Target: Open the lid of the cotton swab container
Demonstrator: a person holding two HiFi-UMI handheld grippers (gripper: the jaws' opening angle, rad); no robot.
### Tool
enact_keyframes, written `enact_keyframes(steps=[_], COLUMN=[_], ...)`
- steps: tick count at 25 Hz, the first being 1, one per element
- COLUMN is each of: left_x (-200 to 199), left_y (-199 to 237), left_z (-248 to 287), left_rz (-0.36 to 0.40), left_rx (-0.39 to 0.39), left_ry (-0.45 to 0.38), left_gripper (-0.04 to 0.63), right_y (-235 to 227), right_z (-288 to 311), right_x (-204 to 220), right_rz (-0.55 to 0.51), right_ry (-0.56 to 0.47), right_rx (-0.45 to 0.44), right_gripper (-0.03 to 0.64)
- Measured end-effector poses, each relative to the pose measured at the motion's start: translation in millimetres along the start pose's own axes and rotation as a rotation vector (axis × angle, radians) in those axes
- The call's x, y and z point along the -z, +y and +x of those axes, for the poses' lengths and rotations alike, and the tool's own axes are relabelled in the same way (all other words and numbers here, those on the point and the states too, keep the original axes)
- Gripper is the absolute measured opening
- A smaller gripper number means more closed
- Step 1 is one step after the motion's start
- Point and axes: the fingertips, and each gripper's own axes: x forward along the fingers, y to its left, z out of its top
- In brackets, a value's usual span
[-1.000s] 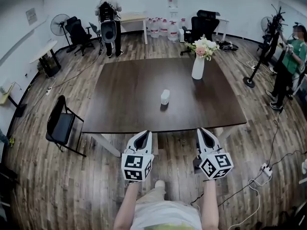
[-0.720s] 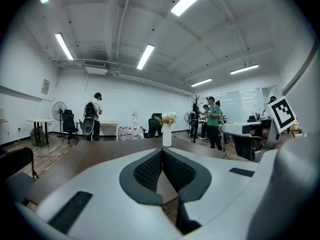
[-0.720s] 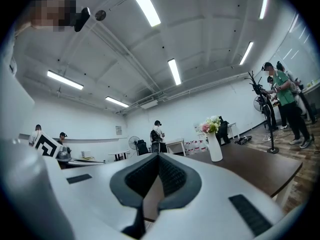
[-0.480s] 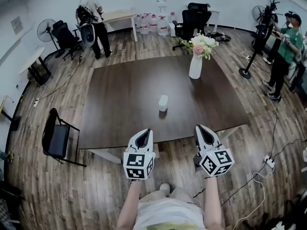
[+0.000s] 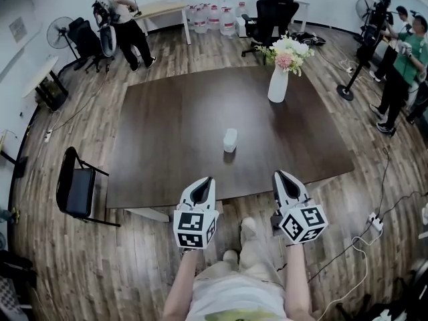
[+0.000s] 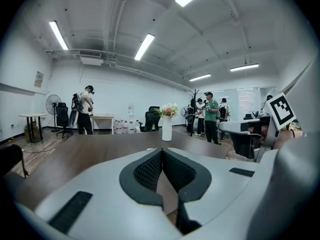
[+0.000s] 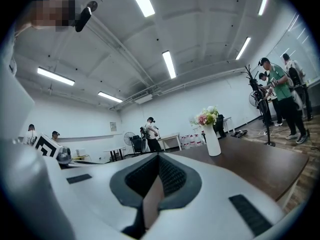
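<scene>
The cotton swab container [image 5: 229, 140] is a small white cylinder with its lid on, standing upright near the middle of the dark wooden table [image 5: 167, 132]. In the head view my left gripper [image 5: 206, 180] and right gripper [image 5: 279, 174] are side by side at the table's near edge, well short of the container. Both are shut with nothing between their jaws. In the left gripper view the left gripper [image 6: 161, 150] points across the tabletop, jaws pressed together. My right gripper [image 7: 158, 155] shows the same in its own view. Neither gripper view shows the container clearly.
A white vase of flowers [image 5: 278, 79] stands on the table's far right part. A black chair [image 5: 75, 186] sits left of the table. Cables and a power strip [image 5: 372, 222] lie on the floor at right. People stand at the far left [image 5: 124, 19] and far right [image 5: 403, 69].
Both grippers have come forward to the table's near edge, side by side and still shut. The table and container sit a little closer in the head view.
</scene>
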Motion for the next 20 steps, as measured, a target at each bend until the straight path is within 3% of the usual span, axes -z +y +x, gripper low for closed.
enact_keyframes(steps=[14, 17, 20], left_x=[-28.4, -31.6, -32.5], left_y=[33.8, 34.5, 43.1], left_z=[86.7, 101.9, 112.4], left_rz=[-0.016, -0.014, -0.012], left_rx=[-0.091, -0.081, -0.118], left_ry=[0.001, 0.018, 0.038], left_gripper=[0.024, 0.025, 0.025], right_y=[-54.3, -62.7, -63.2], right_z=[106.1, 126.5, 146.7], right_x=[-23.0, -31.7, -41.5], right_rz=[0.013, 0.023, 0.020], right_ry=[0.025, 0.023, 0.016], right_rx=[-0.106, -0.130, -0.169], right_gripper=[0.021, 0.021, 0.021])
